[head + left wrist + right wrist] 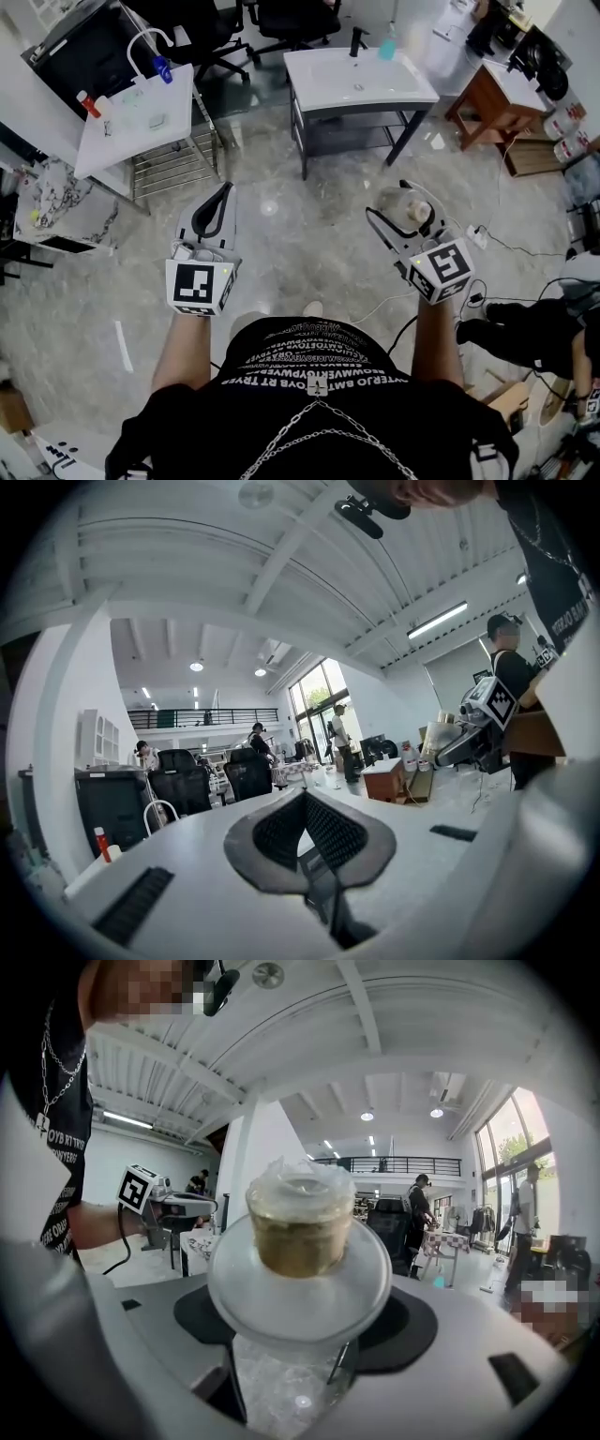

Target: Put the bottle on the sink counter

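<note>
My right gripper is shut on a clear plastic bottle and carries it level over the floor. In the right gripper view the bottle lies along the jaws, its cap end pointing away and yellowish liquid showing inside; it hides the fingertips of that gripper. My left gripper is shut and holds nothing; its dark pads meet at the tip. The white sink counter, with a black tap, stands ahead on dark legs, some way beyond both grippers.
A teal bottle stands by the tap. A white table over a metal rack is ahead on the left, and office chairs stand behind. A wooden table stands on the right. Cables and a crouching person are near my right side.
</note>
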`<state>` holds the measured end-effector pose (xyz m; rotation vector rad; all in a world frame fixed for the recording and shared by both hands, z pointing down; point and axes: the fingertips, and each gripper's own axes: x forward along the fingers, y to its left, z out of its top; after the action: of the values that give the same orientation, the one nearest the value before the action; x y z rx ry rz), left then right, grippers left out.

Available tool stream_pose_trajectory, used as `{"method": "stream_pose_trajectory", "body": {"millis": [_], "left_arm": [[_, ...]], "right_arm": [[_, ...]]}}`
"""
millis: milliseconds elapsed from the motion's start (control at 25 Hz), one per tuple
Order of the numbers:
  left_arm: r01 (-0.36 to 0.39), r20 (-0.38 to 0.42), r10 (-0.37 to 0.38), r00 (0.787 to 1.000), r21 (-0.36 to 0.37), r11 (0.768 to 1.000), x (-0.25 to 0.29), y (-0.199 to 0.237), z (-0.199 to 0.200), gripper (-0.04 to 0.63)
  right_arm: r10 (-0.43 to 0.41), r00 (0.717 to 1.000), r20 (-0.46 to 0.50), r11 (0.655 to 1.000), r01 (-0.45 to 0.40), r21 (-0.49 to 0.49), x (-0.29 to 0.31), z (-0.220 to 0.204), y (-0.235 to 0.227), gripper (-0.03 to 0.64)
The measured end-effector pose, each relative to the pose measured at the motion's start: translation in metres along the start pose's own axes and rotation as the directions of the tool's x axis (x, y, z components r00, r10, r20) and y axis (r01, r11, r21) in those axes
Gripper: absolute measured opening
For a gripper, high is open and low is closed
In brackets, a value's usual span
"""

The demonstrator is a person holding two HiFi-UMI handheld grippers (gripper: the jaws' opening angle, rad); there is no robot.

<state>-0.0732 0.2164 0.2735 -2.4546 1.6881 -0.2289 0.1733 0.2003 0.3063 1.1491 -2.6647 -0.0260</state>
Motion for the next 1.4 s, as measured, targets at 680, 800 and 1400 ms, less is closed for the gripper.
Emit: {"method": "stream_pose_trajectory", "body": {"millis": [680, 800, 1400], "left_arm": [[0.048, -0.049, -0.047, 0.998, 0.011, 0.999, 0.079, 0.011, -0.021, 0.006], [0.063, -0.047, -0.063, 0.997, 0.009, 0.998, 0.109, 0.023, -0.026, 0.005], [0.115, -0.019, -0.115, 0.993, 0.002, 0.993, 0.254, 0.114, -0.038, 0.006]], "right_arm": [[0.006, 1.000, 0.020, 1.000, -0.007, 0.016, 0.051, 0.002, -0.048, 0.334], [-0.013, 1.000, 0.018, 1.000, 0.013, 0.018, 0.072, 0.005, -0.068, 0.334], [-0.009, 0.999, -0.043, 1.000, 0.010, 0.007, 0.217, 0.016, -0.125, 0.334]]}}
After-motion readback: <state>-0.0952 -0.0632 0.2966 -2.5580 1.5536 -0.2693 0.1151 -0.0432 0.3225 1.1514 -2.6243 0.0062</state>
